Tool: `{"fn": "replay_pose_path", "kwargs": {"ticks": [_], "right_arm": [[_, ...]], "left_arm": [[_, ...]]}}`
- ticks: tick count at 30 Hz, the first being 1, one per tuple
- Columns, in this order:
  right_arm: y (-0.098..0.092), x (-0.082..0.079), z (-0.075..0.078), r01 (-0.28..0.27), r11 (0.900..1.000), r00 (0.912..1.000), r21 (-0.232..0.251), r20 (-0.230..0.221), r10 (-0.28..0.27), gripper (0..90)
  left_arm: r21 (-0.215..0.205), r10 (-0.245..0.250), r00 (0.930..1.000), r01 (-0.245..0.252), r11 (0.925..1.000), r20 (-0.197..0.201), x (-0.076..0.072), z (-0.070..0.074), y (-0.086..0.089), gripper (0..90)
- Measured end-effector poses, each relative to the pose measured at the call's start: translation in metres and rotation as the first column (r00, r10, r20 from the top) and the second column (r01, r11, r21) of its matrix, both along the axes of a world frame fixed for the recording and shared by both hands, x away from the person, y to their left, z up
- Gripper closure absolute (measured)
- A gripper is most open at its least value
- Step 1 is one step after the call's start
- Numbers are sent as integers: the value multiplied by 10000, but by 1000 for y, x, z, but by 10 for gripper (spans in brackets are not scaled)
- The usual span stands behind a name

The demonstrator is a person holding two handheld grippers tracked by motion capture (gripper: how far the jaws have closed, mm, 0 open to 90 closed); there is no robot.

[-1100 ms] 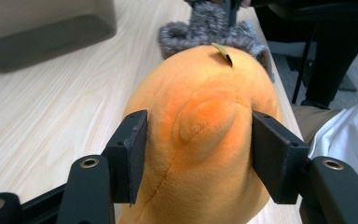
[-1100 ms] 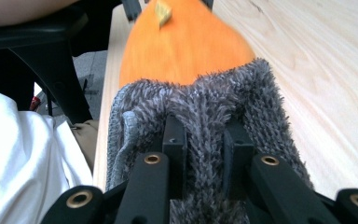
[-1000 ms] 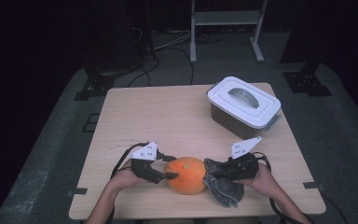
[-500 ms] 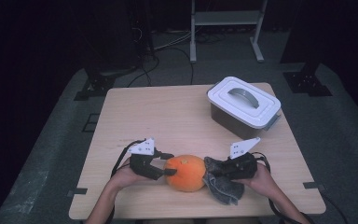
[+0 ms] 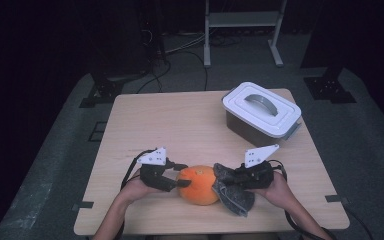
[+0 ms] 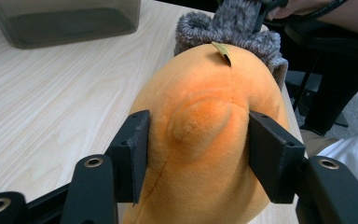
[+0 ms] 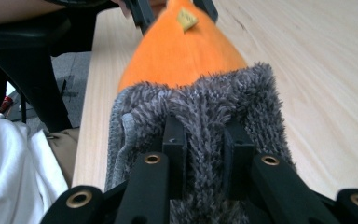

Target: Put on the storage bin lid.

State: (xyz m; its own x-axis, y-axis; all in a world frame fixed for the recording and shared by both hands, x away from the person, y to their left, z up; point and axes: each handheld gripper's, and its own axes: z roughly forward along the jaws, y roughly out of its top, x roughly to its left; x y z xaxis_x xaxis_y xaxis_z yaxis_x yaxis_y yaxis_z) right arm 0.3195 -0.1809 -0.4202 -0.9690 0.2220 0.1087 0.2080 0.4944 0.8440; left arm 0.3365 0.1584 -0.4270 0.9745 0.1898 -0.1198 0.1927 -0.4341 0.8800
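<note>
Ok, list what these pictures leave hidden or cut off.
- Box contents: high view, white lid covers them.
- Orange plush underside: left gripper view, bottom edge cuts it off.
- Grey cloth lower part: right gripper view, right gripper covers it.
- Plush tag print: too small, blurred.

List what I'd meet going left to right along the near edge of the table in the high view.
left gripper, jaws on the orange plush toy → grey fuzzy cloth → right gripper, jaws pinching the cloth. The lidded container sits farther back, right of centre.
</note>
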Motion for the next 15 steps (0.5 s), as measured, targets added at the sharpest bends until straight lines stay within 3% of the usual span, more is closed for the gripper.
{"fn": "replay_pose_path", "kwargs": {"ticks": [4, 7, 9, 11, 15], "right_arm": [[-7, 0, -13, 270, 9984, 9993, -488, -257, -283, 743], [-12, 0, -13, 381, 9961, 9989, -802, -242, -402, 743], [-12, -1, -5, 456, 9969, 9989, -646, -31, -459, 743], [-10, -2, 7, 382, 9991, 9990, -175, 219, -379, 743], [7, -5, 30, -71, 9987, 9972, 495, 742, 34, 743]], "left_arm": [[-72, 94, 9999, -95, 9999, -86, 1, 1, 0, 437], [-168, 124, 9998, -127, 9998, -180, 0, 4, -2, 452], [-225, 114, 9998, -118, 9997, -172, -1, 8, -4, 453], [-330, 31, 9999, -35, 9995, -129, -3, 10, -6, 453], [-357, -101, 9999, 106, 9993, 135, -8, 13, -15, 455]]}}
